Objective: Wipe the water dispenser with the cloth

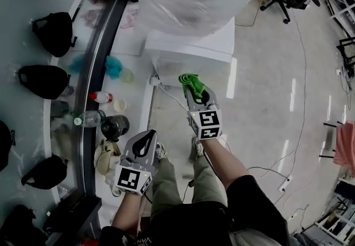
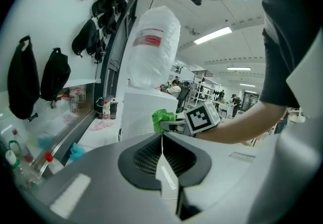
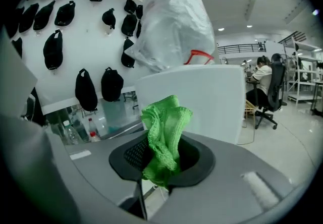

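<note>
Approach stage of the wipe, by judgement. Right gripper (image 1: pixel 194 93) with fingers clamped on the green cloth (image 3: pixel 164 134), bunched and standing up past the fingertips. White water dispenser (image 3: pixel 217 102) just ahead of the fingers, contact not evident. Left gripper (image 2: pixel 162 138) set behind and lower, fingers together on nothing. Next move, probably: pressing the cloth flat against the wall ahead, then stroking across it.

The glossy floor (image 1: pixel 266 73) carries the white water dispenser (image 1: pixel 191 48); bottles (image 1: pixel 101 97) stand on the counter (image 1: pixel 121 45) beside it.
</note>
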`<state>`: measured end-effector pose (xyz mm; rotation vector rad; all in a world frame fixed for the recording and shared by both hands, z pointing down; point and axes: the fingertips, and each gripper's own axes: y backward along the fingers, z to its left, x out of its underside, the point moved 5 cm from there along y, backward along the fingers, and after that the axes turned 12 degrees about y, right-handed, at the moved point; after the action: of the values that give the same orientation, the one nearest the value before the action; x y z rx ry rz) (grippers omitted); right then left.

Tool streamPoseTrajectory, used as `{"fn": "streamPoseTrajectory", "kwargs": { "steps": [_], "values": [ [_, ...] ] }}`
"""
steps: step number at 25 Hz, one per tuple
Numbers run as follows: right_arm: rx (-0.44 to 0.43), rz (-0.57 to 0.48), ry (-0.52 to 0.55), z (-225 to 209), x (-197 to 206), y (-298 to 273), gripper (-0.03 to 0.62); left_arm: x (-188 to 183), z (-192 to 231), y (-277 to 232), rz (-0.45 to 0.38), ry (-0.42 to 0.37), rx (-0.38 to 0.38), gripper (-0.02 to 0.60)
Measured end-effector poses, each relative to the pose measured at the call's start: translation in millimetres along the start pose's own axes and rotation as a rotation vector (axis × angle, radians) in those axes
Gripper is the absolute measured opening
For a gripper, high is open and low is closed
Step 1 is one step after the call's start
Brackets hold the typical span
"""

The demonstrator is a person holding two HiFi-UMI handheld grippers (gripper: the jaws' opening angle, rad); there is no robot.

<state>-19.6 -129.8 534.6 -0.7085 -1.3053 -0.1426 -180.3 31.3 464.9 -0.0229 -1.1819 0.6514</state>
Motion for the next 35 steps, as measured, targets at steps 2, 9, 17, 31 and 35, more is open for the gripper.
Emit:
{"fn": "streamPoseTrajectory", "kwargs": {
  "steps": [2,9,17,31,35],
  "values": [
    [-0.037,-0.005,0.011,26,-5,-24,0.092,2,15,12,0.01,-0.001,-0.007,0.003],
    [-0.087,-0.008,0.031,85,-30,-102,0.092,8,62,51,0.032,0.008,-0.062,0.003],
    [-0.015,0.045,0.02,53,-18,-107,0.092,11,72,55,0.039,0.016,-0.084,0.003],
    [0.138,0.114,0.023,-86,44,-15,0.092,31,-7,-13,0.047,0.026,0.019,0.003],
    [0.173,0.137,0.019,-110,56,2,0.092,38,-21,-22,0.043,0.041,0.021,0.003]
  ]
}}
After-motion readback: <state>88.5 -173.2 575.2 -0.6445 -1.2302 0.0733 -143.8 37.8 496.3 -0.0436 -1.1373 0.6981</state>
